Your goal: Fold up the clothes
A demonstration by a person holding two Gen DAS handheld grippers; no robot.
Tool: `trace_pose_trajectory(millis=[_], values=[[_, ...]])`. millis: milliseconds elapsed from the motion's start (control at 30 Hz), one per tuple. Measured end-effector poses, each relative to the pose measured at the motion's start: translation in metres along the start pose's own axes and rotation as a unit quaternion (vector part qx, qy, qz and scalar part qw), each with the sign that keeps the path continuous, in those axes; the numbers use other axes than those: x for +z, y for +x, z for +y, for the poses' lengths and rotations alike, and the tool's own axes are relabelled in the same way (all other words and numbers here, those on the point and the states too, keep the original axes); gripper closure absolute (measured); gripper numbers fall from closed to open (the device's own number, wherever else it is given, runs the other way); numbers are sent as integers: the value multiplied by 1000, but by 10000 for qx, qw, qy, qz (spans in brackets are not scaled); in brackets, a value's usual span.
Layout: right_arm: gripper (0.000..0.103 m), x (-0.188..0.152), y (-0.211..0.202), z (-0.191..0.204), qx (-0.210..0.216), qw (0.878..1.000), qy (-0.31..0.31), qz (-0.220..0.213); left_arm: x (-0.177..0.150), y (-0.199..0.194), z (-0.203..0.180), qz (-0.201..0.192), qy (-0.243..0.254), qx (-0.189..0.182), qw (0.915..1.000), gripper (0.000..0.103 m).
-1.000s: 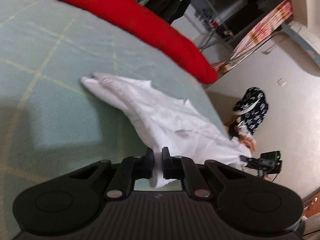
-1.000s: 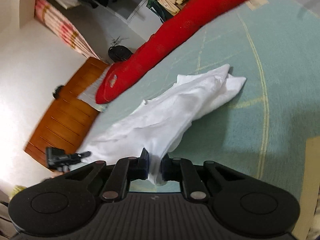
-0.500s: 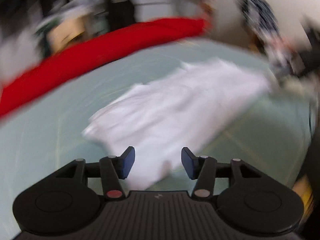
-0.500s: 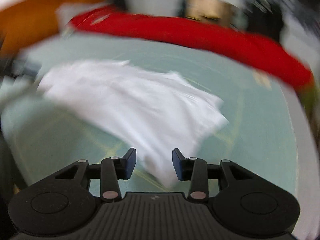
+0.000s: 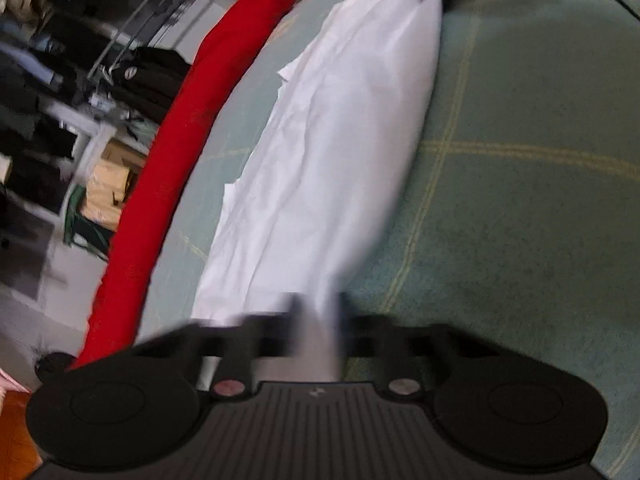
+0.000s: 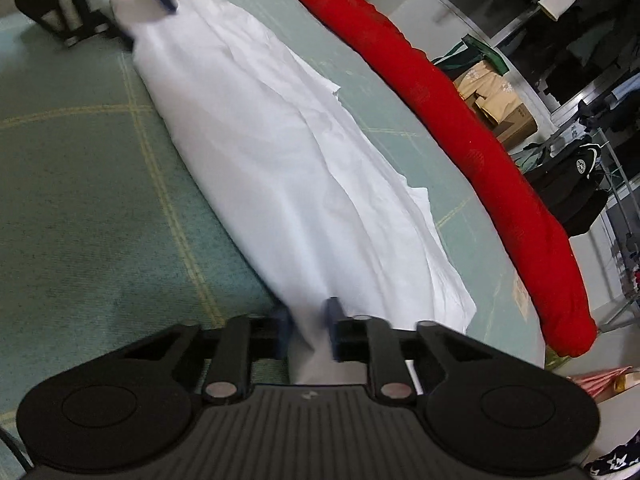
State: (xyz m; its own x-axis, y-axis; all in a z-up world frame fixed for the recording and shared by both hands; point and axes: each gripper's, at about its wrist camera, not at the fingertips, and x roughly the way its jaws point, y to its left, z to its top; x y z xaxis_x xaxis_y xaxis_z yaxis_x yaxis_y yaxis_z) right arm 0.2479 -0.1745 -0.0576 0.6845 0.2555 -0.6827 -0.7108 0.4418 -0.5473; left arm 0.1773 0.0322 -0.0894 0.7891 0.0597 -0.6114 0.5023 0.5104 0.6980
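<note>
Pale green bedding [image 5: 520, 208] with thin yellow check lines served as my work surface, and on it lay the white garment [image 5: 340, 152], drawn out into one long, narrow band between my two tools. It ran roughly alongside the red bolster [image 5: 180, 152], near it but not touching. The cloth showed soft creases along its length and loose layered edges on the bolster side, which I judged to be a lengthwise fold already made, though the blur kept me from counting layers.

My left gripper [image 5: 316, 320] was pinching the near end of the band in its own view, and its jaws had just been closing with cloth between them. My right gripper [image 6: 308, 324] was likewise clamped on the opposite end, its jaws also just closed on fabric. Each tool appeared at the far end of the other's picture, holding the garment's tip.

On progress, I assessed the task as partly done: the garment was narrowed and stretched taut, not yet brought end to end. Remaining work, in my judgement, was to carry one end over the other and flatten the stack. Beyond the bed stood racks of dark clothing [image 6: 576, 168] and a cardboard box [image 6: 496, 104].
</note>
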Motion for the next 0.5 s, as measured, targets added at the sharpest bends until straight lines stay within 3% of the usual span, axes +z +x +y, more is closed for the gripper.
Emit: trace_pose_trajectory(millis=[100, 233, 367, 500], values=[[99, 4, -13, -9, 255, 9993, 273, -38, 1, -16, 13, -178, -190, 116, 9996, 100], [100, 12, -42, -28, 784, 9948, 613, -211, -2, -43, 41, -354, -594, -27, 9976, 101], [100, 11, -46, -33, 1274, 9886, 799, -94, -15, -42, 38, -132, -623, -707, 9955, 100], [89, -2, -31, -29, 1720, 9793, 1038, 238, -27, -38, 26, 177, -710, -1127, 9909, 91]])
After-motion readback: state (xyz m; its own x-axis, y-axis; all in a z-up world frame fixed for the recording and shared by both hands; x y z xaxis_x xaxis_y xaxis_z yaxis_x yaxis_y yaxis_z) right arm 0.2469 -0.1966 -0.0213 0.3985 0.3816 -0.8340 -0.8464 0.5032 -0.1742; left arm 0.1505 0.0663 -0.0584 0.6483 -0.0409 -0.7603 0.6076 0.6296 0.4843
